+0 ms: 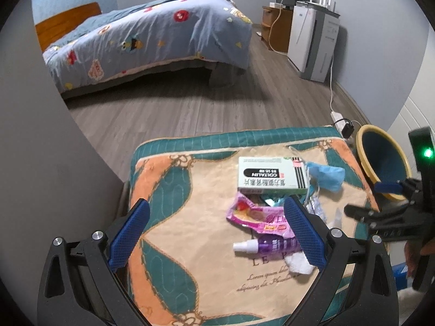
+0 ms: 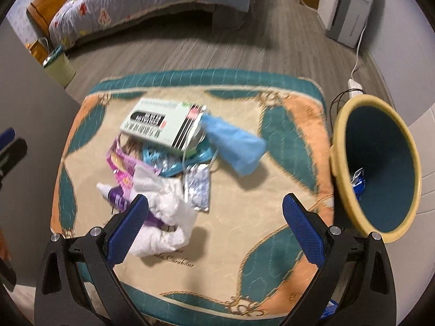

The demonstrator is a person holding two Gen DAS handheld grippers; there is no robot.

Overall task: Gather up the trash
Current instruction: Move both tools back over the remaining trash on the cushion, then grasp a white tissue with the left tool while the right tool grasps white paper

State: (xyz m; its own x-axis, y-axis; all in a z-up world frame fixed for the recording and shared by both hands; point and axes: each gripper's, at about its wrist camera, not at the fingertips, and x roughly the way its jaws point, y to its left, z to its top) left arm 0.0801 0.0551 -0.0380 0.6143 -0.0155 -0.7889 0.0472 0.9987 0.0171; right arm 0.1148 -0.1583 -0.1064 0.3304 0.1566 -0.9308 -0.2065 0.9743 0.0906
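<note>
A pile of trash lies on a patterned cushion point(image 2: 244, 244): a green-and-white medicine box point(image 2: 160, 125), a blue cloth wad point(image 2: 233, 141), a pink wrapper point(image 1: 258, 217), a purple spray bottle point(image 1: 272, 244), a crumpled white tissue point(image 2: 168, 217) and a foil blister pack point(image 2: 198, 187). My left gripper point(image 1: 217, 233) is open and empty, hovering over the cushion beside the wrapper and bottle. My right gripper point(image 2: 214, 231) is open and empty above the cushion, its left finger over the tissue. A yellow-rimmed teal bin point(image 2: 380, 163) stands right of the cushion with a blue scrap inside.
A bed with a blue quilt point(image 1: 152, 40) stands across the wooden floor. A white appliance point(image 1: 312, 40) and a wooden cabinet point(image 1: 274, 27) line the right wall, with a power strip and cable point(image 1: 337, 116) on the floor. A small green bin point(image 2: 59, 65) stands by the bed.
</note>
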